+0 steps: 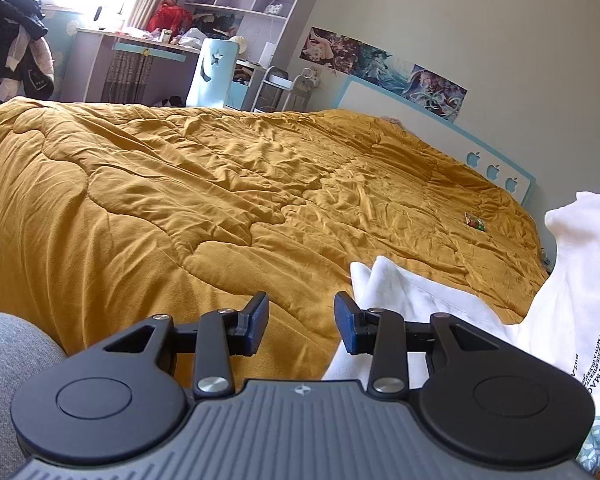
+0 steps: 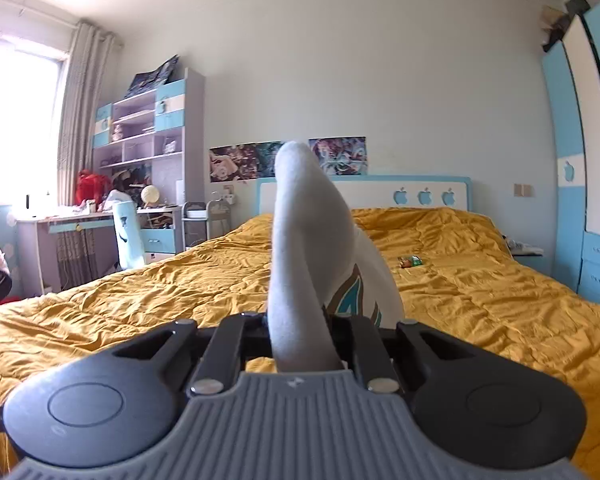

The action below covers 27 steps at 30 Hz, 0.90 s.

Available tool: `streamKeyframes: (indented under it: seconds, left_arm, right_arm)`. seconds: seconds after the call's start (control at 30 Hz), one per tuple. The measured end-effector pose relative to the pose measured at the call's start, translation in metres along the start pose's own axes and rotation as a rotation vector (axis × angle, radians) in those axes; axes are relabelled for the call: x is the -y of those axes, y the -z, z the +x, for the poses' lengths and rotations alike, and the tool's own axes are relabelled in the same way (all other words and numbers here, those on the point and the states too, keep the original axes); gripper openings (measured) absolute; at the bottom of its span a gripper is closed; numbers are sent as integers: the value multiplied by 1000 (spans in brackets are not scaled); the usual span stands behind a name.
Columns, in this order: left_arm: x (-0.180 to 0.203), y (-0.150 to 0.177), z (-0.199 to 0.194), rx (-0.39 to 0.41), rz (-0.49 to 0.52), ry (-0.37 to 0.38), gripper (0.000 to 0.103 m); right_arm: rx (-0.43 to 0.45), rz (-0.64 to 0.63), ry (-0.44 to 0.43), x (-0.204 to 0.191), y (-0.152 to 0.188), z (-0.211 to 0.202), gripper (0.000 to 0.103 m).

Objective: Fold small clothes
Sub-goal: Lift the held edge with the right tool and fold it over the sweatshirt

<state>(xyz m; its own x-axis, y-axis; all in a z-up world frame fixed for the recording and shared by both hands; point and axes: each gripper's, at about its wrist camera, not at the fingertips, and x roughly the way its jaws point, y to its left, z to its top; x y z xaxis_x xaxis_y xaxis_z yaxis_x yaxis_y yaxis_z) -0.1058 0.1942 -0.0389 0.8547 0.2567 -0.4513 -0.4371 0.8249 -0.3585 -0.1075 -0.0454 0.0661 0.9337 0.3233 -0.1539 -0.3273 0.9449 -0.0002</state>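
L fingers (image 1: 260, 322) spread apart w/ nothing between; R gripper (image 2: 300, 332) pinches the white shirt (image 2: 308, 240), lifted above the bed (image 2: 480, 300). No fold visible yet; whole job apparently left.

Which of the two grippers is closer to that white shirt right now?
The right. The right gripper is shut on the white shirt, holding a bunch of it up over the yellow bedspread. The left gripper is open, with the shirt beside one finger, ungrasped.
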Motion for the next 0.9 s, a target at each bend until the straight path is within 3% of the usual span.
streamKeyframes:
  seconds: [0.2, 0.37, 0.47, 0.63, 0.8, 0.9]
  left_arm:
    - [-25, -9, -2, 33, -114, -91, 44]
    - [-32, -13, -6, 64, -132, -158, 43]
    - [-32, -12, -7, 61, -117, -157, 43]
    - [-29, -12, -3, 39, -114, -138, 43]
    - [-29, -11, -5, 50, -109, -149, 43]
    - [-32, -12, -4, 38, -127, -157, 43]
  right_arm:
    - [-54, -137, -135, -61, 26, 25, 8]
    - [-273, -388, -238, -133, 108, 52, 9]
    - [-220, -529, -208, -146, 133, 40, 9]
    - [-244, -453, -225, -134, 119, 45, 9]
    - [-236, -496, -220, -141, 119, 47, 9]
    - [-268, -382, -234, -131, 112, 48, 9]
